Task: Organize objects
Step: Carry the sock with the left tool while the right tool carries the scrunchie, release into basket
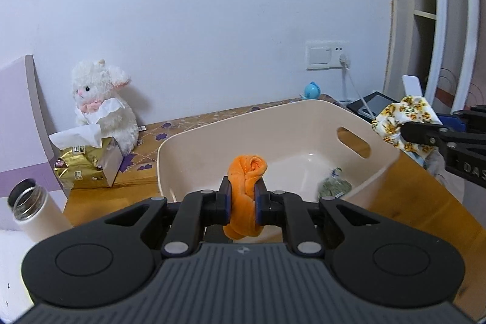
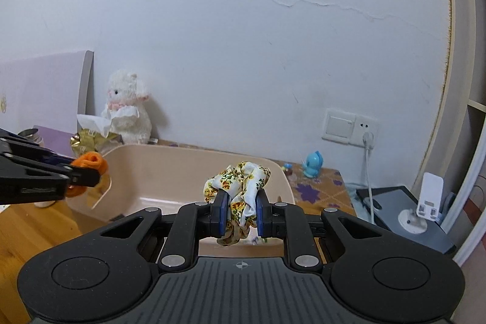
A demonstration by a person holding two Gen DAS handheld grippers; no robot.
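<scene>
My left gripper (image 1: 243, 199) has its jaws clamped on the orange velvet scrunchie (image 1: 246, 172), held above the near rim of the cream plastic storage bin (image 1: 212, 138), whose basin lies straight ahead and below. My right gripper (image 2: 241, 213) is pinched on the white floral fabric scrunchie (image 2: 240, 181), likewise just short of the bin's opposite side. I judge the left nearer to dropping in.
</scene>
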